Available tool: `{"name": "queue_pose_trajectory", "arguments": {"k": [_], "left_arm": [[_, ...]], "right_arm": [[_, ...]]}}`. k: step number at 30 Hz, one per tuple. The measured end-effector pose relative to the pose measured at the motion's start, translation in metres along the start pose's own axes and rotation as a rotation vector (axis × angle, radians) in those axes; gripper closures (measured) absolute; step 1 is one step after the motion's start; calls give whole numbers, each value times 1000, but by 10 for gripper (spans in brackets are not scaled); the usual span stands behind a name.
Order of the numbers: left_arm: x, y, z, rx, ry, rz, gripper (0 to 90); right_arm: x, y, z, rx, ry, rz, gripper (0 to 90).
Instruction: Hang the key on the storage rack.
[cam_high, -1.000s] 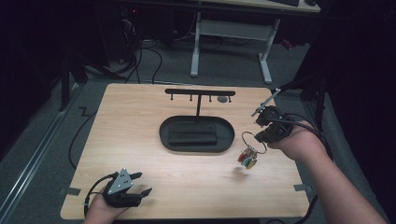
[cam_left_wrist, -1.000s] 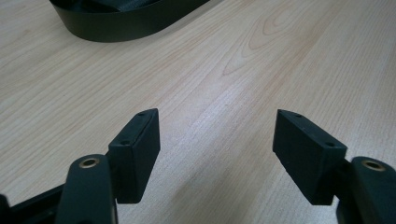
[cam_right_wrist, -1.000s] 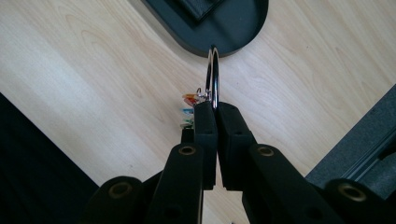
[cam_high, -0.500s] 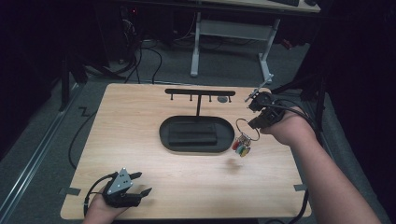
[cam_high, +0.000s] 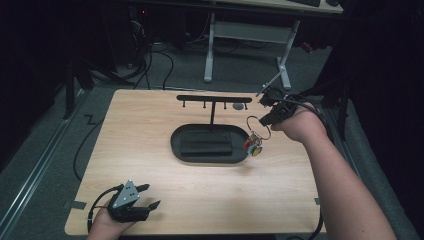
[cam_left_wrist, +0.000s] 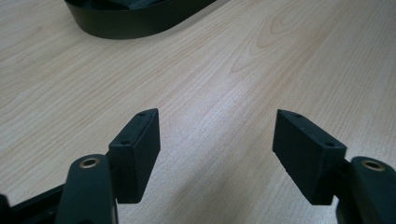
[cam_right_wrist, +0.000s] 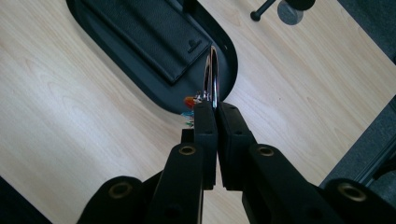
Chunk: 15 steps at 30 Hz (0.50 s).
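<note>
My right gripper (cam_high: 266, 120) is shut on a metal key ring (cam_high: 258, 123), held in the air over the right end of the black oval tray (cam_high: 176, 145). Coloured tags (cam_high: 254, 146) dangle below the ring. In the right gripper view the ring (cam_right_wrist: 213, 77) stands edge-on between the closed jaws, my right gripper (cam_right_wrist: 216, 109) above the tray's rim (cam_right_wrist: 229, 70). A black hook rack (cam_high: 214, 98) on a post rises behind the tray. My left gripper (cam_high: 146, 196) rests at the table's near left corner, open and empty; its jaws (cam_left_wrist: 215, 140) stand wide over bare wood.
A dark flat wallet-like case (cam_high: 205, 142) lies in the tray. A small grey disc (cam_high: 239, 106) sits on the table under the rack's right end. A desk frame (cam_high: 245, 35) and cables stand on the floor beyond the table's far edge.
My right gripper has carried the key ring away from me and slightly left, from beside the tray's right end up toward the rack's right end. The left gripper has stayed put.
</note>
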<state>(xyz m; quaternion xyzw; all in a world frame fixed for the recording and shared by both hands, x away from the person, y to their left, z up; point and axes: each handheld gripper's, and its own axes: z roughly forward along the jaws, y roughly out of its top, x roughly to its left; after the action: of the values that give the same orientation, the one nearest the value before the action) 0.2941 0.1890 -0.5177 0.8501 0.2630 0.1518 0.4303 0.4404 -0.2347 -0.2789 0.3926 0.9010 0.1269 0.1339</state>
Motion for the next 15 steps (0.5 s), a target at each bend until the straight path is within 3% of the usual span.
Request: {"name": "queue_pose_trajectory", "arguments": {"k": [15], "left_arm": [[0,0,0,13,12,16,328]], "right_arm": [[-14,26,28,-13,22,15,877]]}}
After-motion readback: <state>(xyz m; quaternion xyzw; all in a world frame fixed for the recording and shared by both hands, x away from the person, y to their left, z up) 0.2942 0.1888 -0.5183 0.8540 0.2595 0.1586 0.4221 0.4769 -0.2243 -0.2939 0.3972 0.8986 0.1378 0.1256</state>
